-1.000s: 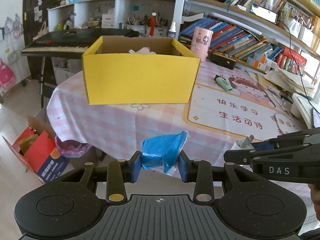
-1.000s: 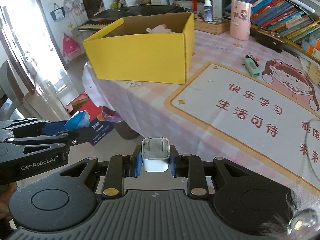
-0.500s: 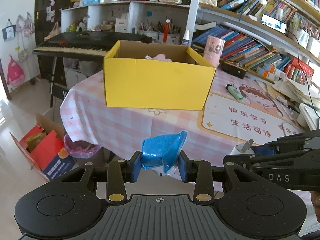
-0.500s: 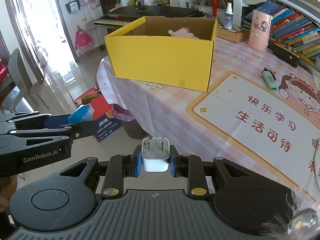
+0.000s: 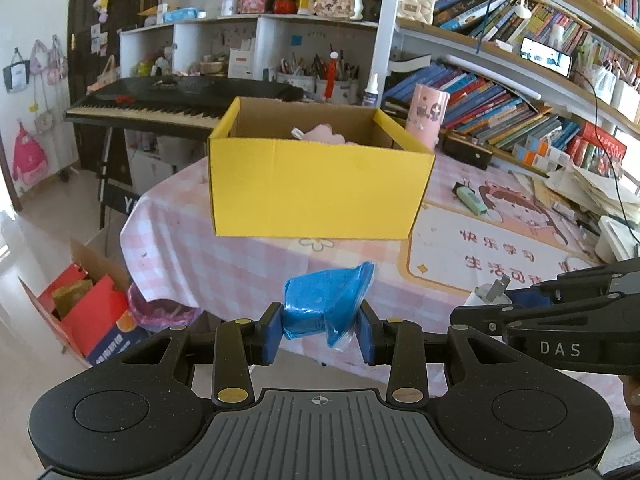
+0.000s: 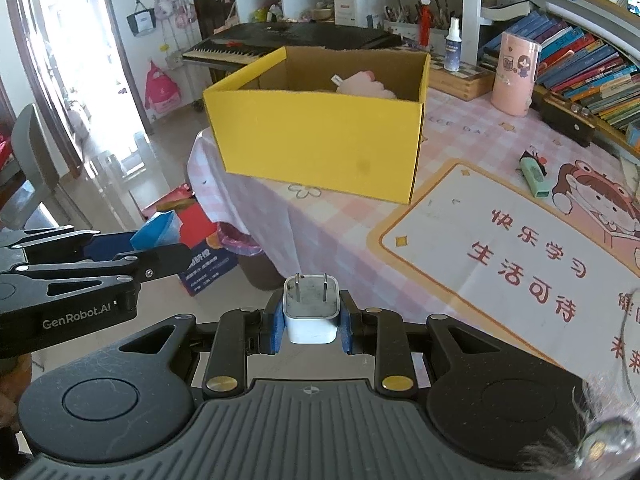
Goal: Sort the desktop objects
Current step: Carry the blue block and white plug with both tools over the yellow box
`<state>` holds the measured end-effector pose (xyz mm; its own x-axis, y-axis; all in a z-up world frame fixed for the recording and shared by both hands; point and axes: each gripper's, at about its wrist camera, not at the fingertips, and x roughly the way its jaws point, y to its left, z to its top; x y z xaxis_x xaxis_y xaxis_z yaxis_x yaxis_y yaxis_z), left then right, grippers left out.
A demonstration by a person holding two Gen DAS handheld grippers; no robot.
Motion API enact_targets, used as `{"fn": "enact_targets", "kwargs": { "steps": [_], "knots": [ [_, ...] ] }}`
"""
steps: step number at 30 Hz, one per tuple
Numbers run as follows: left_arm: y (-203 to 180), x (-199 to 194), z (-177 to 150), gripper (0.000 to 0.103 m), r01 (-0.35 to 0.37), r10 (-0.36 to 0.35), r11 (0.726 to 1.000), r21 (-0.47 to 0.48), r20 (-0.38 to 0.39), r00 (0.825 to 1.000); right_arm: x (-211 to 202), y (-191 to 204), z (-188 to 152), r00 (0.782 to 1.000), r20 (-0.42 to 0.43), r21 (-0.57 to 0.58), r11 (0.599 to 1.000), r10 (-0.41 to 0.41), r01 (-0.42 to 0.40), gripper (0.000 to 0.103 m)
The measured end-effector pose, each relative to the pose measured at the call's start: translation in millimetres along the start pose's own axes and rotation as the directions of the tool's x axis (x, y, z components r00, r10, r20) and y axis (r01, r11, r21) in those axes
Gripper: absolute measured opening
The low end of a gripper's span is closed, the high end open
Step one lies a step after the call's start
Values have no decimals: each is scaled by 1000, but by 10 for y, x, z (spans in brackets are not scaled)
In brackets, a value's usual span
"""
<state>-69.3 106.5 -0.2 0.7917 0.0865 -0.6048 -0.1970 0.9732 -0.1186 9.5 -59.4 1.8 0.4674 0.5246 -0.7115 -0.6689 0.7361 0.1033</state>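
Fingers (image 6: pixel 276 322) on plug prongs (image 6: pixel 298 284), right-wrist only

Bright daylight floods in from the doorway (image 6: pixel 92 80) at left, glaring off the floor (image 6: pixel 120 184). Both views are sharp. Shelves bow at the fisheye edges.

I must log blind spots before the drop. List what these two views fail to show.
- Yellow box contents: both views, its front wall hides all but a pink soft item.
- Blue packet in the left gripper: crumpled, no label readable.
- White charger plug in the right gripper: rear hidden between the jaws.
- Green item on the table: too small to identify.
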Motion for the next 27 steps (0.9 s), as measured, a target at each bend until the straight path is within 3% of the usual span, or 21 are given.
{"fn": "enact_targets", "kwargs": {
  "steps": [11,27],
  "knots": [
    [55,76,301,36,-1,1,1000,5,56,998,32,-13,298,998,63,-10,1000,-10,11,25],
    [74,518,961,36,-38,35,999,15,143,989,282,-345,1134,983,183,-46,999,8,0,25]
  ]
}}
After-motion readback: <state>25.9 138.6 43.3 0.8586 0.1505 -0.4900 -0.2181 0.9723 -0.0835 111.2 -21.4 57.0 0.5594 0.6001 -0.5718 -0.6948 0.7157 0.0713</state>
